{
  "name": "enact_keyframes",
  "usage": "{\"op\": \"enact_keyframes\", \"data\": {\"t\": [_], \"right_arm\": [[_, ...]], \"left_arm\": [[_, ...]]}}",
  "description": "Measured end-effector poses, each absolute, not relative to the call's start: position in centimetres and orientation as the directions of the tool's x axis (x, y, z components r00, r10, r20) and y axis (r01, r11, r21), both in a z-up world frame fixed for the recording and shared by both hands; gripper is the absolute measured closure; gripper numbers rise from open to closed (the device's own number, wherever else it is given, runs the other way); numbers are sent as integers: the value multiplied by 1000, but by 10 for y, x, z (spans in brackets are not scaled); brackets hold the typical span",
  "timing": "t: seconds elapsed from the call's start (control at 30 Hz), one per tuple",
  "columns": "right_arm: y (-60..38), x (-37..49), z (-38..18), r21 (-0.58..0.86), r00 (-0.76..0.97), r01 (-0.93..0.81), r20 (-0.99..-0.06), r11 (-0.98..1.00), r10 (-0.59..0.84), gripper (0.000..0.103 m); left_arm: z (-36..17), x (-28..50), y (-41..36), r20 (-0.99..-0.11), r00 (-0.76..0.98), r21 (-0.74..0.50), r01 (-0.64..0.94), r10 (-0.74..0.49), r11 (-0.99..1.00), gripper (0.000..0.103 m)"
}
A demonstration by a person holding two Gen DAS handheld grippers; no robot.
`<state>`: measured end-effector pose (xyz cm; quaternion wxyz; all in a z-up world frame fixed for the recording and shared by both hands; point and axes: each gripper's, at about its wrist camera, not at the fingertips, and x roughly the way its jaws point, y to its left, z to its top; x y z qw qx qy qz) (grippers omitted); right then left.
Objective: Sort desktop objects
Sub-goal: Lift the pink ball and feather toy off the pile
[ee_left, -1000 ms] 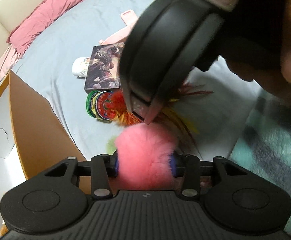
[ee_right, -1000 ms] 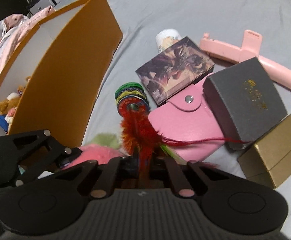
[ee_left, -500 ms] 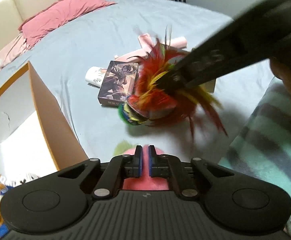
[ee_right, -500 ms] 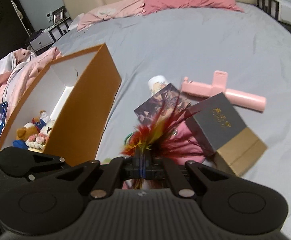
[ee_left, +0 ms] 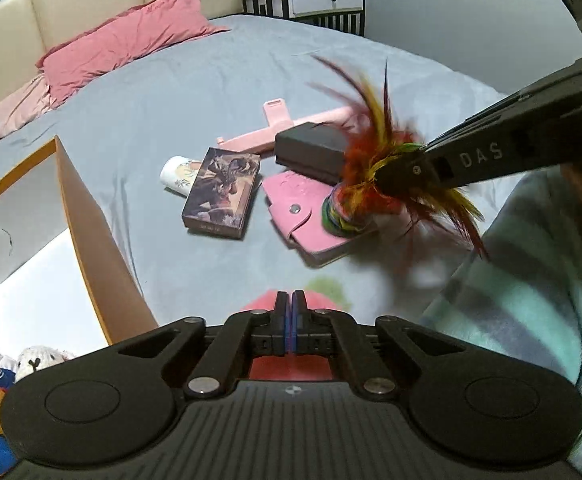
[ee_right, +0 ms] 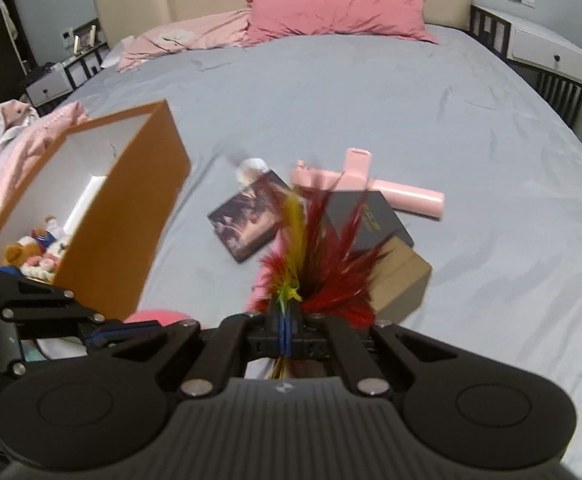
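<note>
We are holding two grippers above a grey bed (ee_right: 371, 120). Our right gripper (ee_right: 285, 334) has its jaws pressed together on the stem of a feather toy (ee_right: 315, 264), pinching it just above the fingertips; red and yellow plumes fan up and blur in front of the other objects. In the left wrist view the same toy (ee_left: 375, 168) hangs in the air at the tip of the right gripper (ee_left: 407, 168), with its striped round base below the feathers, above a pink wallet (ee_left: 303, 216).

Our left gripper (ee_left: 289, 326) has its jaws closed flat against each other with nothing between them. A pink fluffy ball (ee_left: 267, 300) lies on the sheet directly under its tips.

An orange box (ee_right: 123, 216) stands open to the left, with plush toys (ee_right: 31, 256) inside. On the sheet to its right lie a picture card box (ee_left: 221, 192), a small white cup (ee_left: 175, 172) touching it, a long pink tool (ee_left: 287, 128), a dark grey box (ee_left: 311, 148) and, seen only from the right wrist, a gold box (ee_right: 401, 280) beside it. A pink pillow (ee_right: 331, 8) rests at the headboard.
</note>
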<state>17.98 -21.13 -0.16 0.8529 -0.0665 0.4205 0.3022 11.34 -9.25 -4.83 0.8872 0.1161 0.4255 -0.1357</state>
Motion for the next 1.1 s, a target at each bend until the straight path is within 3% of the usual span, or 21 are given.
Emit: {"op": "enact_keyframes", "data": {"t": [0.03, 0.17, 0.2, 0.33, 0.5, 0.7, 0.9, 1.1], "right_arm": [[-213, 181, -3, 152, 459, -570, -756, 807, 467, 102], [-221, 186, -5, 201, 447, -554, -747, 808, 492, 95], [-221, 187, -5, 211, 443, -550, -746, 808, 496, 94], [-218, 191, -6, 208, 447, -534, -753, 819, 483, 67], [-218, 197, 2, 178, 510, -502, -730, 846, 456, 59], [-208, 210, -18, 165, 440, -485, -803, 859, 402, 62], [-207, 217, -28, 195, 398, -478, -821, 856, 409, 80], [-206, 218, -30, 214, 395, -481, -813, 850, 428, 88]], "left_arm": [[-47, 110, -92, -781, 609, 100, 339, -137, 936, 100], [-50, 102, -89, -775, 622, 132, 333, -112, 934, 71], [-51, 100, -88, -775, 621, 128, 335, -116, 933, 71], [-56, 101, -93, -789, 601, 117, 354, -130, 928, 53], [-69, 112, -102, -806, 584, 148, 349, -91, 925, 48], [-87, 121, -102, -840, 536, 127, 338, -80, 933, 45], [-98, 126, -102, -857, 510, 109, 321, -75, 941, 41], [-105, 131, -100, -864, 499, 86, 287, -73, 954, 45]]}}
